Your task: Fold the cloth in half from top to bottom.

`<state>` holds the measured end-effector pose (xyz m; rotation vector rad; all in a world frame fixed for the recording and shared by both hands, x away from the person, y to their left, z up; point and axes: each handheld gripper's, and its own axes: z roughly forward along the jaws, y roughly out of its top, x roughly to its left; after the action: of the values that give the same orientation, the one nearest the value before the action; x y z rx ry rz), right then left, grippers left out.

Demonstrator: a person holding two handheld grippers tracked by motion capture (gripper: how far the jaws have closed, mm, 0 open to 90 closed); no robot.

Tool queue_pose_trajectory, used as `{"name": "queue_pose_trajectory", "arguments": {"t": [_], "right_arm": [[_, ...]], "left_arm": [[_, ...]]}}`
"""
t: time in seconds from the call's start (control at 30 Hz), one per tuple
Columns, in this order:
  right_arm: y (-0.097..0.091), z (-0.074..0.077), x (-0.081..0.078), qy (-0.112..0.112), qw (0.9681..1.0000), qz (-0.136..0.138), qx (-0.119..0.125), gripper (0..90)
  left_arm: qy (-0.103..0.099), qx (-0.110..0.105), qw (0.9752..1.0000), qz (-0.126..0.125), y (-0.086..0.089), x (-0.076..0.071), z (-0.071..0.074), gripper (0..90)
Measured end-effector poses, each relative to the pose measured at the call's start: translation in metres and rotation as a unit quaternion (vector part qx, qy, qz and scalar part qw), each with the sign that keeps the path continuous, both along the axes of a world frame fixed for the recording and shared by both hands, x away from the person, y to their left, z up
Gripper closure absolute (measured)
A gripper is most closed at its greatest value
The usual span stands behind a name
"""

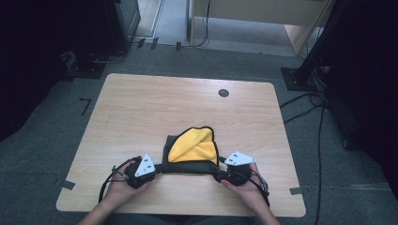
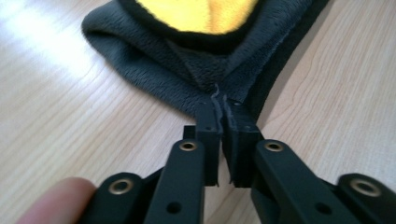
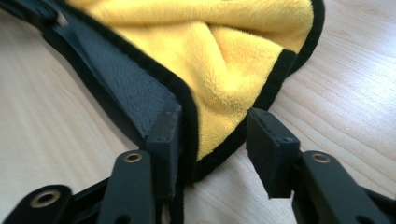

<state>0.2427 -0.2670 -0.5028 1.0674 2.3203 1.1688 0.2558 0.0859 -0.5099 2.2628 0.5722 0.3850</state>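
Yellow-and-grey cloth (image 1: 191,150) folded on wooden counter (image 1: 141,108), near front edge, between both hands. Left hand-held gripper (image 2: 219,109) pinched tight on grey corner of cloth. Right hand-held gripper (image 3: 212,135) spread, black-trimmed corner lying loose between jaws, right pad clear of fabric.

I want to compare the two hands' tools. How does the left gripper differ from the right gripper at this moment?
The left gripper is shut on a grey corner of the cloth; the right gripper stands open, with a yellow corner between its jaws, not pressed. In the high view the left gripper sits at the cloth's left end, the right gripper at its right end. Both lie low on the table.
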Motion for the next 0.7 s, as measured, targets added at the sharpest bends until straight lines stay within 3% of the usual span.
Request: {"name": "queue_pose_trajectory", "arguments": {"t": [0.07,0.13,0.2,0.27,0.33,0.43,0.47,0.53,0.6,0.63,0.7], "right_arm": [[-0.006,0.005,0.0,0.004,0.9997,0.0,0.024,53.8],[-0.013,0.014,0.001,0.006,0.9991,0.002,0.042,52.8],[-0.017,0.02,0.002,-0.003,0.9991,-0.002,0.043,53.0],[-0.018,0.025,0.005,-0.006,0.9987,-0.018,0.047,54.2],[-0.017,0.025,0.01,-0.002,0.9979,-0.041,0.05,54.1],[-0.004,0.015,0.02,0.007,0.9975,-0.061,0.034,48.5],[-0.001,0.012,0.021,0.01,0.9977,-0.063,0.026,47.0],[0.006,0.004,0.023,0.023,0.9977,-0.063,0.01,45.6],[0.008,0.0,0.022,0.04,0.9979,-0.05,0.006,44.1],[0.008,0.0,0.022,0.045,0.9979,-0.046,0.003,43.9],[0.004,0.005,0.024,0.04,0.9979,-0.049,0.01,44.0]], "left_arm": [[0.015,-0.03,0.9994,0.007,0.006,0.003,0.003,81.8],[0.026,-0.065,0.9974,0.016,0.01,0.005,0.009,78.1],[0.037,-0.1,0.994,0.023,0.011,0.009,0.017,74.5],[0.042,-0.117,0.9915,0.035,0.009,0.012,0.021,69.9],[0.059,-0.142,0.9861,0.062,0.004,0.02,0.025,65.1],[0.082,-0.15,0.9813,0.089,-0.004,0.027,0.024,57.8],[0.088,-0.142,0.9821,0.086,-0.008,0.027,0.022,56.3],[0.094,-0.104,0.9872,0.076,-0.016,0.025,0.016,53.5],[0.087,-0.066,0.9922,0.061,-0.018,0.02,0.011,53.3],[0.083,-0.06,0.9932,0.054,-0.016,0.018,0.009,53.6],[0.088,-0.065,0.993,0.047,-0.011,0.016,0.007,54.5]]}}
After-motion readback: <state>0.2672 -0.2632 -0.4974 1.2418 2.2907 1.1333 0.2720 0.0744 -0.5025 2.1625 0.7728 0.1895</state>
